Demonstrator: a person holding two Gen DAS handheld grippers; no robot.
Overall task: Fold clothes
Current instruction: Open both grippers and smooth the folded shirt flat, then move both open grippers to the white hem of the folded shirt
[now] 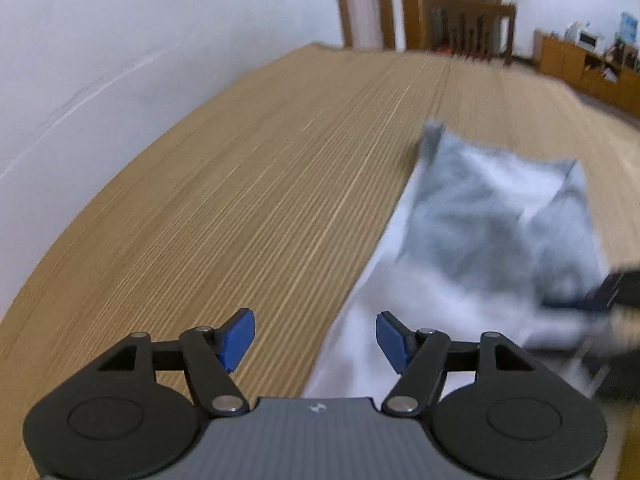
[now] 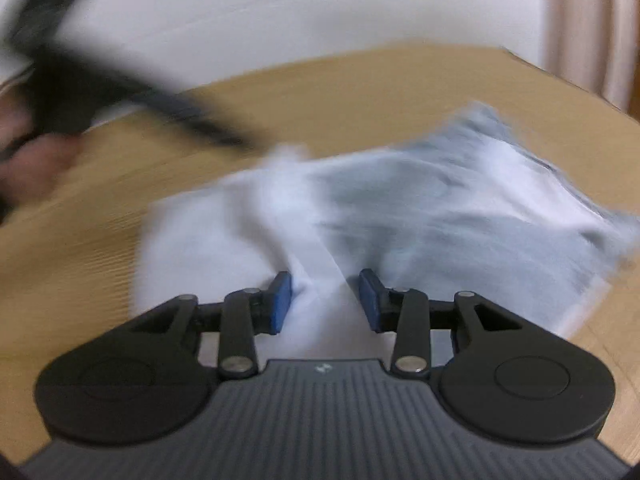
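A white and grey garment [image 1: 480, 220] lies rumpled on the wooden table [image 1: 240, 200], partly folded, with its straight left edge running toward me. My left gripper [image 1: 316, 340] hangs open over that edge, nothing between its blue pads. In the right wrist view my right gripper [image 2: 326, 300] stands open low over the garment [image 2: 440, 208]. White cloth lies in the gap between its pads, and creases run toward them. The picture is blurred. The right gripper [image 1: 616, 292] shows as a dark smear at the garment's right side. The left gripper [image 2: 120, 92] is a dark streak held by a hand [image 2: 32, 160].
A white wall runs along the table's far left side. Beyond the table stand a wooden chair [image 1: 468, 24] and a low wooden cabinet [image 1: 580, 64] with small items on top. A curtain [image 2: 588, 20] hangs past the table's far right corner. Bare table [image 2: 80, 260] stretches left of the garment.
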